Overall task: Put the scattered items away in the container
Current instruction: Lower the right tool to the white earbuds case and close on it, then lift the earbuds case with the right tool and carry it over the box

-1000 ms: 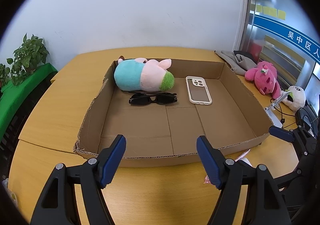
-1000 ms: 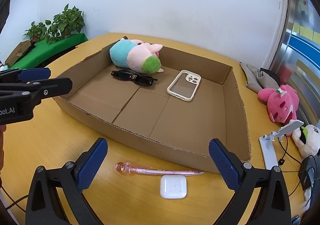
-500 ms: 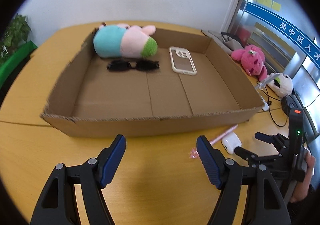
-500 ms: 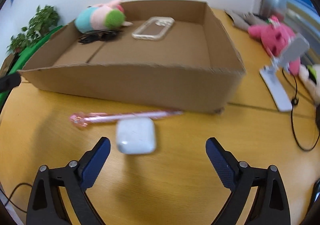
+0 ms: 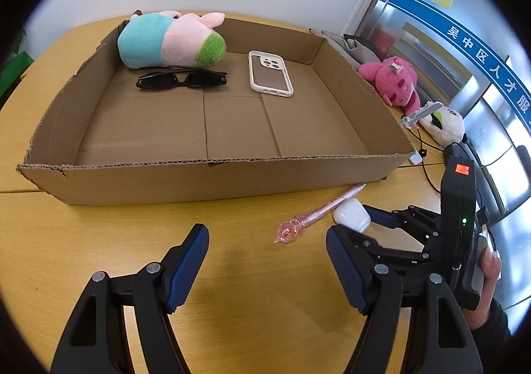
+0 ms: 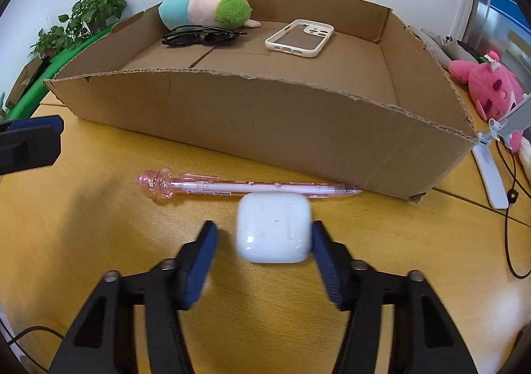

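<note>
White earbud case [image 6: 273, 228] between closing, down-tilted jaws.

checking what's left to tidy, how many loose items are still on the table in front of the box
2: the pink pen lying along the cardboard box front wall, and the white earbuds case beside it, between the right gripper fingers.

Sitting inside the brown cardboard tray [image 5: 212, 181]: one pastel plush toy [image 5: 171, 40], one pair of black sunglasses [image 5: 182, 79], one cream phone case [image 5: 270, 74]. Lying just outside its front wall: one pink pen [image 6: 232, 187], one white earbud case [image 6: 273, 231].
</note>
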